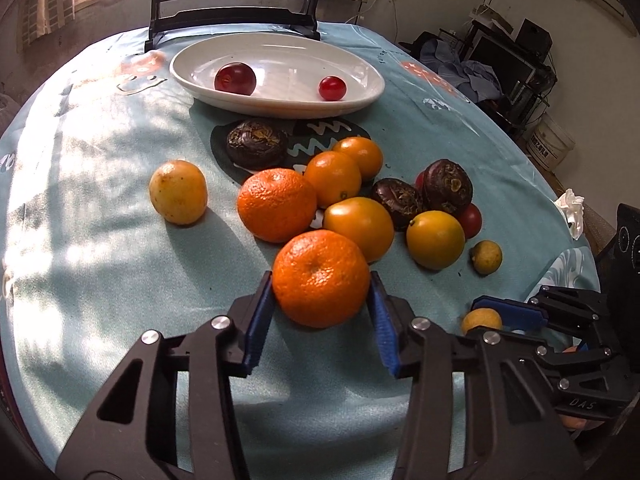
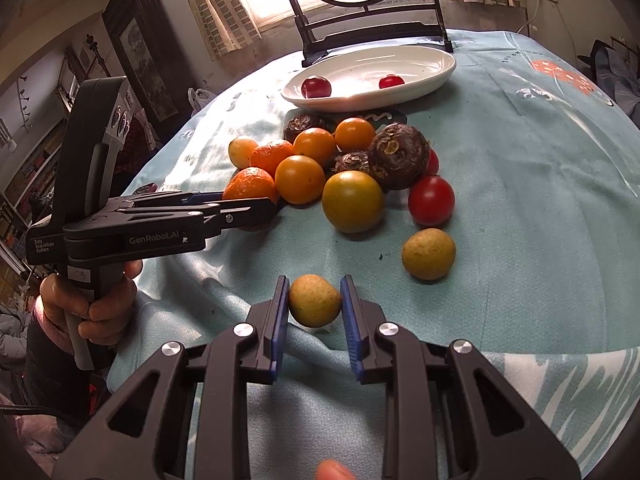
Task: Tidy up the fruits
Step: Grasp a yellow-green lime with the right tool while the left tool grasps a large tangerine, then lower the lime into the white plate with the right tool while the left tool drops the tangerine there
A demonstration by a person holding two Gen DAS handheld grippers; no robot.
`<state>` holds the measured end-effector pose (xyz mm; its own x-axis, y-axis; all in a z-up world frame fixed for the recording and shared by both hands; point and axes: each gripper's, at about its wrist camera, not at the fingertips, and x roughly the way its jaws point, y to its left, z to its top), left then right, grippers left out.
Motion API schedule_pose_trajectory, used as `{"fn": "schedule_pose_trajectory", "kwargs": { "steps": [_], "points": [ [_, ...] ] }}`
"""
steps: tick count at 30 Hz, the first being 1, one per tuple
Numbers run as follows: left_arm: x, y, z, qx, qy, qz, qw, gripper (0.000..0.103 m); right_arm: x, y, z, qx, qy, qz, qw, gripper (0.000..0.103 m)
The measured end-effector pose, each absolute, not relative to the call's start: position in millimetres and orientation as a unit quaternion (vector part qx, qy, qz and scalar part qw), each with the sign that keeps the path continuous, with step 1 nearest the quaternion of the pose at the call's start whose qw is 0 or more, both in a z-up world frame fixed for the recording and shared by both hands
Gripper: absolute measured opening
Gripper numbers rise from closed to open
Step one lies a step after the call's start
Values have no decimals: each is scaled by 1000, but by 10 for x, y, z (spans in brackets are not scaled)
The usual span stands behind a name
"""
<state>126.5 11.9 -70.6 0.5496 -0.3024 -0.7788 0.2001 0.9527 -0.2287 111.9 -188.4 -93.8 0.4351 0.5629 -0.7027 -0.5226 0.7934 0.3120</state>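
Note:
On the pale blue tablecloth lies a pile of fruit. My left gripper is shut on a rough-skinned mandarin at the near end of the pile, one blue pad against each side. A second mandarin, several smooth orange-yellow fruits and dark water chestnuts lie behind it. My right gripper is shut on a small yellow-green fruit resting on the cloth. A white oval plate at the back holds two red fruits.
A lone yellow fruit lies left of the pile. A red tomato and another small yellow fruit sit to the right. A black stand with a round screen rises behind the plate. A crumpled tissue marks the right edge.

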Motion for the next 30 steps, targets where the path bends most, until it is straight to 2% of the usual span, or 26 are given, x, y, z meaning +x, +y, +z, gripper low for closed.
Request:
{"fn": "schedule_pose_trajectory", "kwargs": {
  "steps": [8, 14, 18, 22, 30],
  "points": [
    [1170, 189, -549, -73, 436, -151, 884, 46, 1124, -1857, -881, 19, 415, 325, 849, 26],
    [1375, 226, -229, -88, 399, -157, 899, 46, 1340, -1838, -444, 33, 359, 333, 871, 26],
    [1791, 225, -71, -107, 382, -145, 906, 46, 1838, -1830, -230, 45, 335, 307, 890, 26],
    [2256, 64, -46, -70, 389, -122, 910, 46, 2485, -1736, -174, 25, 338, 265, 903, 26],
    [2782, -89, -227, -27, 416, -111, 902, 46, 3359, -1610, -445, 13, 386, 249, 888, 26]
  ]
}}
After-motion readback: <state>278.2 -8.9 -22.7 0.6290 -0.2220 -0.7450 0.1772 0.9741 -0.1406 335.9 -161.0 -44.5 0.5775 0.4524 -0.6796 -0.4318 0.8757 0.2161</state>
